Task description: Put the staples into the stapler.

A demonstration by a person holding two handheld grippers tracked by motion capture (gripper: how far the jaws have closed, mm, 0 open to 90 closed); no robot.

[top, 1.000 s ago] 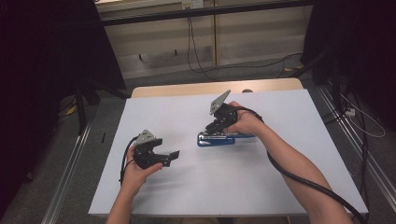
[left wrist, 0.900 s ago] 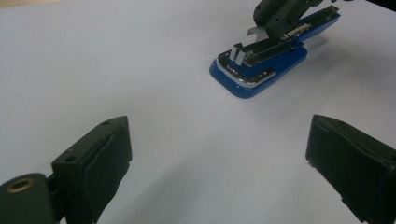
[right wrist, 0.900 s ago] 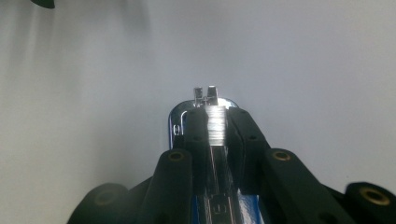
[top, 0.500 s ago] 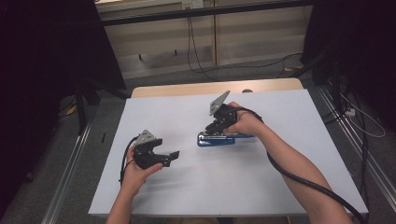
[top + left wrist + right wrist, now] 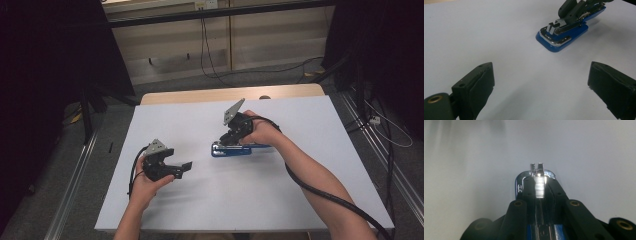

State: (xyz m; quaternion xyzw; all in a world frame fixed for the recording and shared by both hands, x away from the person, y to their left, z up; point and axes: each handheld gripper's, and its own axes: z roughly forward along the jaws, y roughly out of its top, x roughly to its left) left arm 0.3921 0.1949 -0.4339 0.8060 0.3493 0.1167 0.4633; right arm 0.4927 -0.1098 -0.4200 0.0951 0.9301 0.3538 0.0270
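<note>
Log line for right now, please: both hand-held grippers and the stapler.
right hand-held gripper: shut on blue stapler | stapler: flat on white table | left hand-held gripper: open, holds nothing, apart from stapler

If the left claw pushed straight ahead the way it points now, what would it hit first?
Probably the blue stapler, which the right claw grips. The open left claw aims slightly left of it, so it might just clip the stapler's near end.

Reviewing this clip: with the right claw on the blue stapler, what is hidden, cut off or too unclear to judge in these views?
- Stapler rear end, high view: covered by the right hand.
- Stapler top, right gripper view: the right claw straddles it; the rear is cut off by the bottom edge.
- Stapler rear, left gripper view: cut off by the top edge.
- Staples loaded: too small to tell.
- Left claw: open on bare table.
</note>
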